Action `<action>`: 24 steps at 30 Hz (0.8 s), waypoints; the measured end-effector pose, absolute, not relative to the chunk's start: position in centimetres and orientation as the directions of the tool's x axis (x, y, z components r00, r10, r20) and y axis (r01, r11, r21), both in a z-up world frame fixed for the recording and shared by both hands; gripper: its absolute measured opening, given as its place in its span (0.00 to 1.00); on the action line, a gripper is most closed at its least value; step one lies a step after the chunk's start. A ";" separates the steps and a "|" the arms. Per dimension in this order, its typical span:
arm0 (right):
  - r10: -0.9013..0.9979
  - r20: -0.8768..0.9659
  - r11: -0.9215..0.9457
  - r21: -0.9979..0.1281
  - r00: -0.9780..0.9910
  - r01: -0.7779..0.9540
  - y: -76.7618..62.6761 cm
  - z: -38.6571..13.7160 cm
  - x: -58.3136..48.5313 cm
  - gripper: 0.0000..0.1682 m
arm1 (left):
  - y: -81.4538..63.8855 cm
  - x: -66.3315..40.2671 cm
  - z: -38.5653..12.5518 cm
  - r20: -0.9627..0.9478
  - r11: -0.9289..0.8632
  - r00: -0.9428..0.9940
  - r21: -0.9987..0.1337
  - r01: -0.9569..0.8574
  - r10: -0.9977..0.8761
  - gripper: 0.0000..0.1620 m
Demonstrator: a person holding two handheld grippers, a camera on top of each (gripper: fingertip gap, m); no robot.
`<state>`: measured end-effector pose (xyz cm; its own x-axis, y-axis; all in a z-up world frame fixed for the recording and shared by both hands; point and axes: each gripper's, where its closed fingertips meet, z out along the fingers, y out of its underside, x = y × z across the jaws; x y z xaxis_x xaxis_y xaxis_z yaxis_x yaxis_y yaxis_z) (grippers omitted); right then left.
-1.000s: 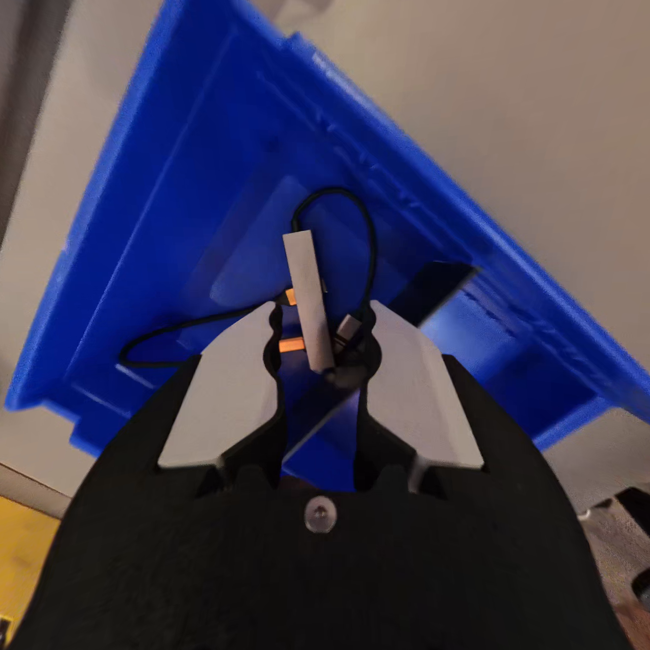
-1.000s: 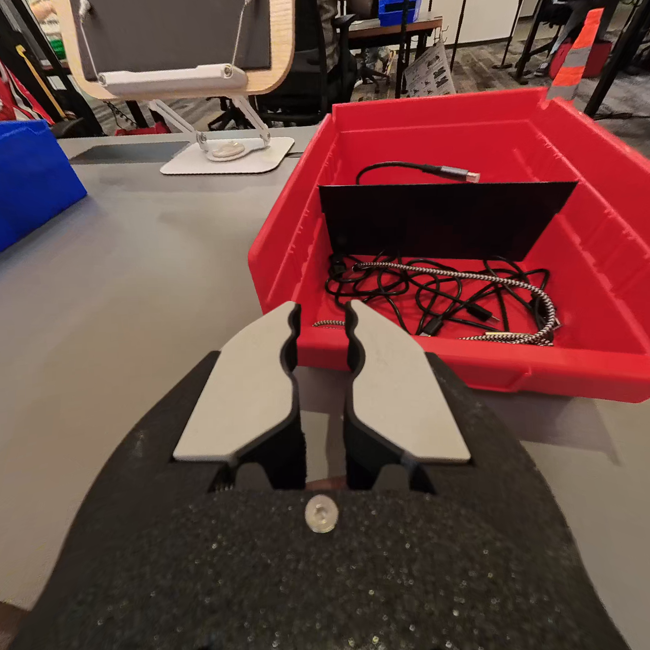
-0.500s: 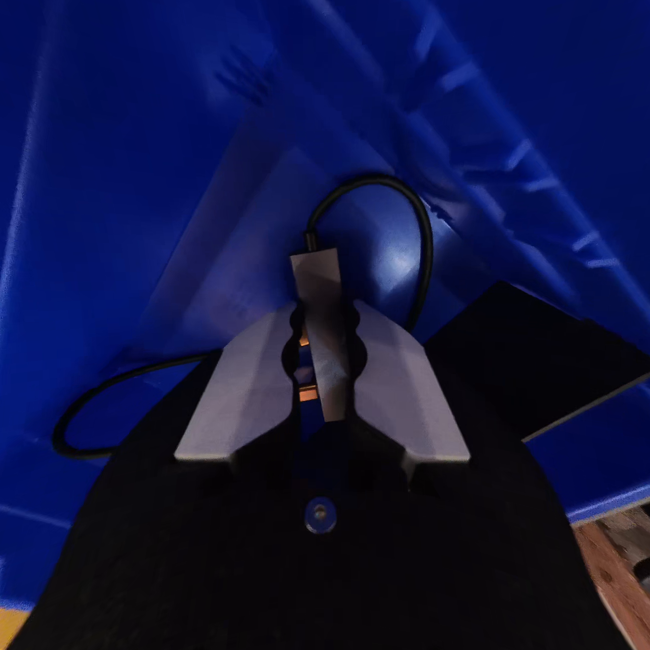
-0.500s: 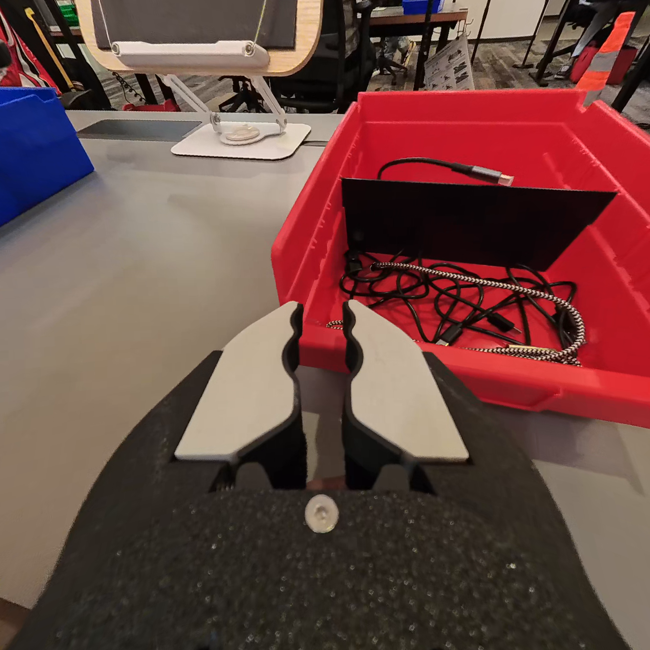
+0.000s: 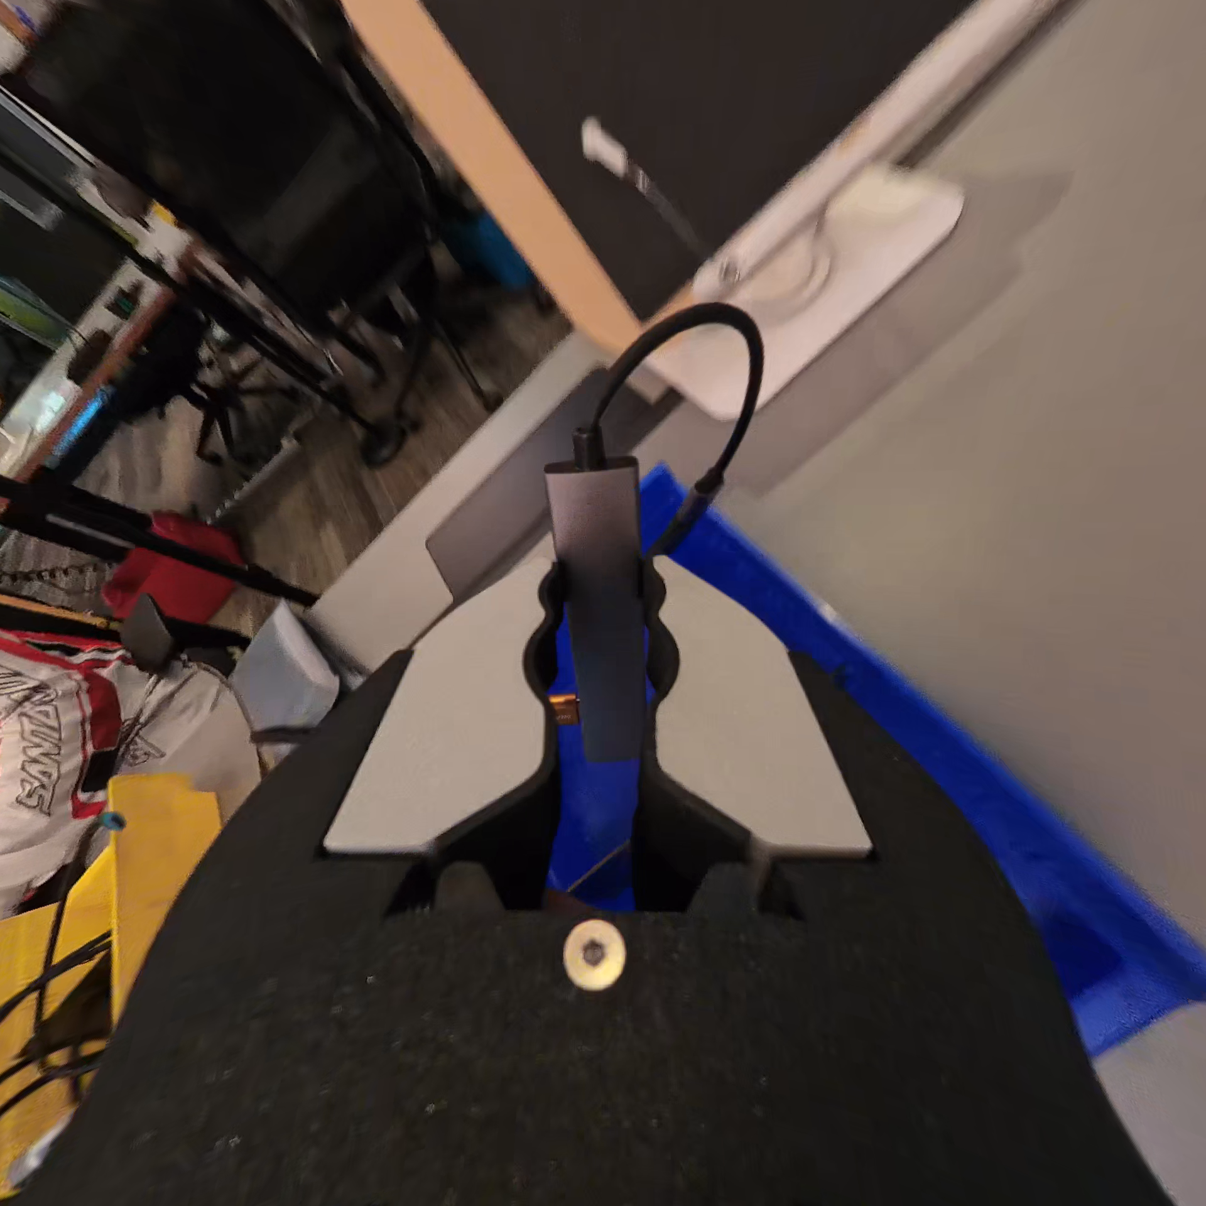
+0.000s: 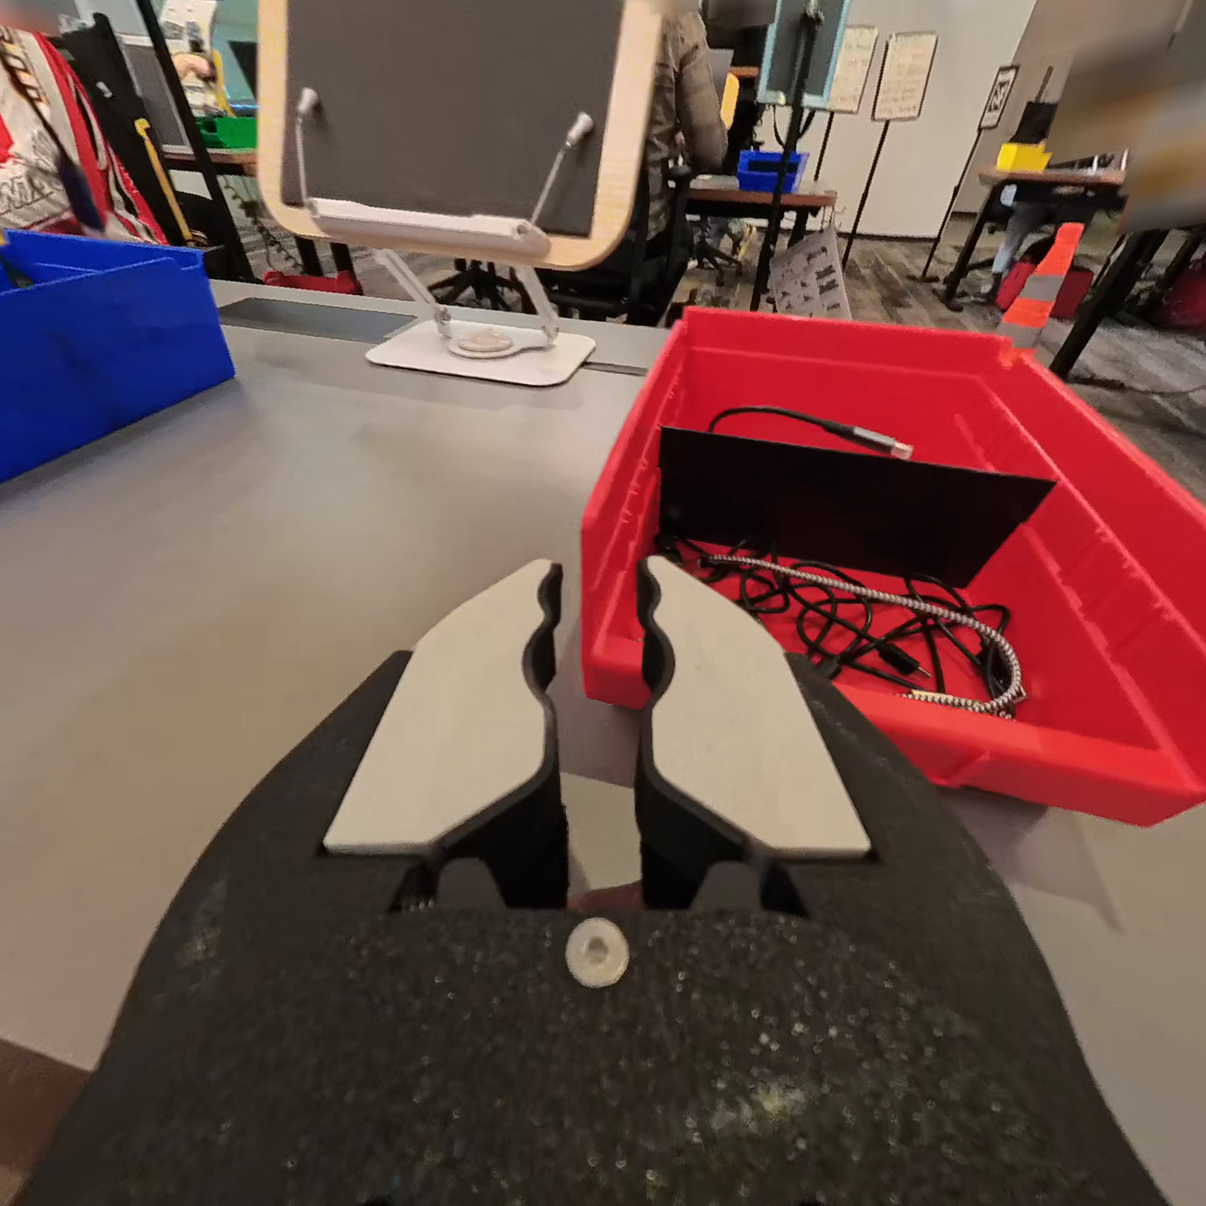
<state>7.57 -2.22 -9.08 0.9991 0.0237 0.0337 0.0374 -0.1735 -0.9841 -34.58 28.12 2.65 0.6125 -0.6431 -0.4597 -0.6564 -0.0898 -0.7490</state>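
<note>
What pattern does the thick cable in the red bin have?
The thick cable in the red bin is braided black and white, clearest in the right wrist view.

What I can't make out from here

My left gripper (image 5: pixel 600 581) covers the lower sides of the grey hub (image 5: pixel 597 626); its cable's (image 5: pixel 711 365) plug end drops behind the blue bin (image 5: pixel 913 750) rim. The room behind is smeared by blur. In my right view, the black divider (image 6: pixel 842 515) hides the red bin's (image 6: pixel 979 776) rear compartment floor.

grey hub (image 5: pixel 599 620), blue bin (image 6: pixel 98 339), red bin (image 6: pixel 1109 522)
</note>
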 end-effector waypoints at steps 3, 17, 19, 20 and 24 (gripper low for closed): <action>0.067 0.110 -0.149 -0.982 0.992 0.119 -2.3 -8.7 5.7 0.13 | 24.1 -32.9 7.1 -0.375 -0.007 0.661 -0.866 -0.499 -0.650 0.14; 0.577 0.274 0.040 -0.951 0.769 0.308 -0.5 -4.0 -13.7 0.18 | 6.8 -19.9 11.1 0.266 -0.260 0.310 -0.964 0.063 -0.913 0.14; 0.633 0.173 0.035 -0.980 0.754 0.195 0.0 -2.5 -16.2 0.21 | 5.6 -18.3 10.5 0.361 -0.345 0.253 -0.933 0.108 -0.898 0.14; 0.643 0.127 0.042 -0.990 0.755 0.131 0.3 -1.5 -17.1 0.24 | 5.0 -17.4 10.1 0.400 -0.385 0.228 -0.916 0.110 -0.888 0.14; 0.650 0.008 0.096 -0.993 0.760 -0.071 0.6 2.4 -18.4 0.26 | 2.8 -15.5 9.7 0.453 -0.431 0.175 -0.890 0.149 -0.874 0.14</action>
<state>-18.40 0.62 2.42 0.7602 0.6496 0.0085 -0.0710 0.0960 -0.9928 -15.50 2.83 9.70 0.1755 -0.8742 0.4528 0.1486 -0.4312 -0.8899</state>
